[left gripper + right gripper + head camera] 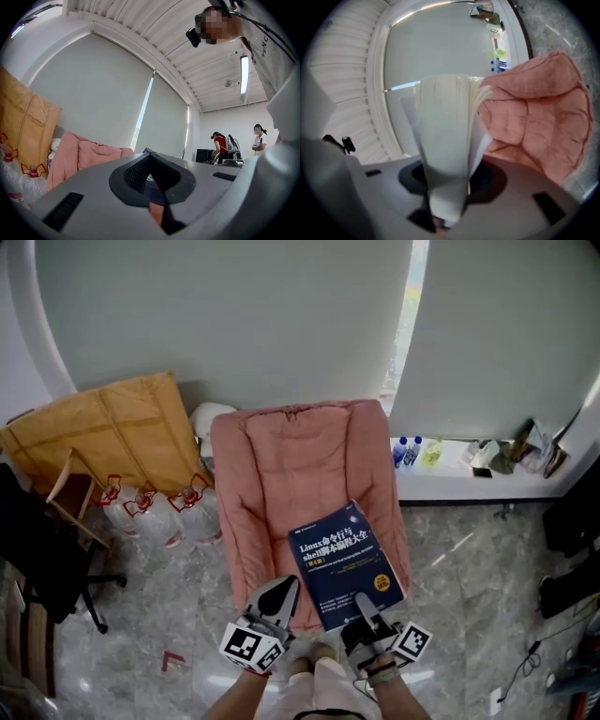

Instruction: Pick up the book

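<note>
the right tongs (364,604) are clamped on the bottom edge of the blue book (345,563), at lower centre of the head view, overlapping the pink armchair's (281,465) lower right. the left tongs (278,599), just left of the book, are closed and empty.

Thick paperback book (345,563), dk navy cover w/ white title text and a small yellow badge nr lower rt corner. Closed, cover up, top leaning a bit left in head view. Near edge pinched betw jaws of right gripper (364,607); rest sticks out over seat of pink armchair (281,465). Can't tell if it's clear of the cushion. In right gripper view the white page block (445,136) fills the jaws, pages fanning slightly at far end.
</note>
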